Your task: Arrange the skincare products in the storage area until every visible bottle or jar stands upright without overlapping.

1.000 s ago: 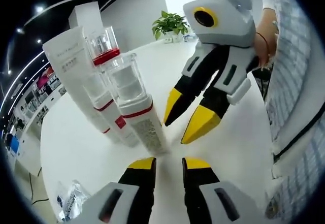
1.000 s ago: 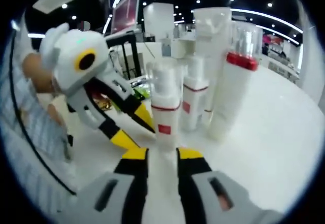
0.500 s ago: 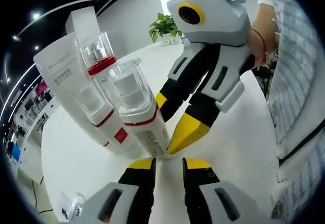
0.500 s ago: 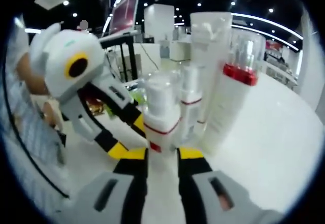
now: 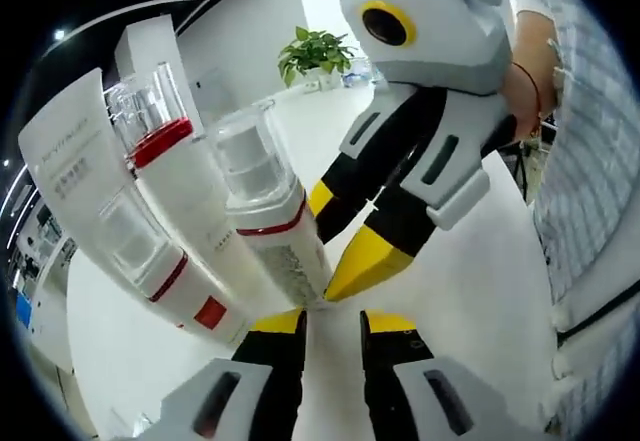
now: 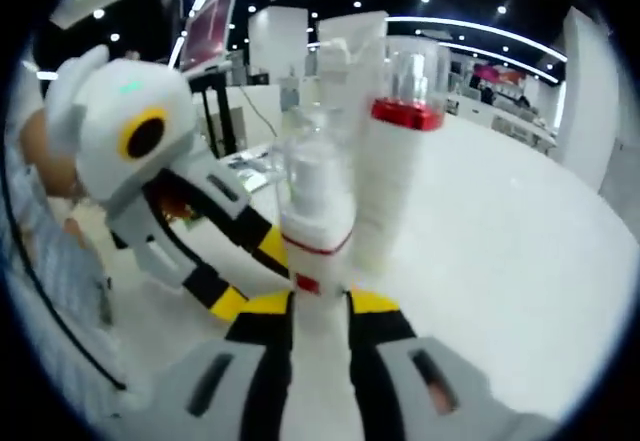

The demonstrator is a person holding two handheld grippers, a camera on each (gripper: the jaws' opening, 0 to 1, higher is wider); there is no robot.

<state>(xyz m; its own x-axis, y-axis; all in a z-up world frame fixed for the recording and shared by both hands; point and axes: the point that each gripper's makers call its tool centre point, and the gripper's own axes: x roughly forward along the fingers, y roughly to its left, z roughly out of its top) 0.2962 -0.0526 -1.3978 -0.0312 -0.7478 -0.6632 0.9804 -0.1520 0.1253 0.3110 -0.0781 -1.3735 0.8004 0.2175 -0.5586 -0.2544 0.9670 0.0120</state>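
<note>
A white pump bottle with a clear cap and a red band (image 5: 265, 211) (image 6: 315, 231) stands upright at the front of a tight group. My right gripper (image 6: 320, 306) (image 5: 323, 266) is shut on its lower body, one jaw on each side. My left gripper (image 5: 333, 323) (image 6: 255, 281) is open just in front of the bottle's foot, holding nothing. Behind stand a taller bottle with a red collar (image 5: 150, 126) (image 6: 395, 181), a small bottle with a red band (image 5: 160, 271) and an upright white tube (image 5: 70, 181) (image 6: 350, 41).
The white round table (image 5: 480, 261) (image 6: 500, 261) stretches to the right of the group. A potted plant (image 5: 318, 53) and a white box (image 5: 150, 46) stand at the far side. A person's hand (image 5: 520, 91) holds the right gripper.
My right gripper has closed in on the clear-capped bottle, which now sits between its jaws. Both cameras have come nearer to the group; the small bottle is hidden in the right gripper view.
</note>
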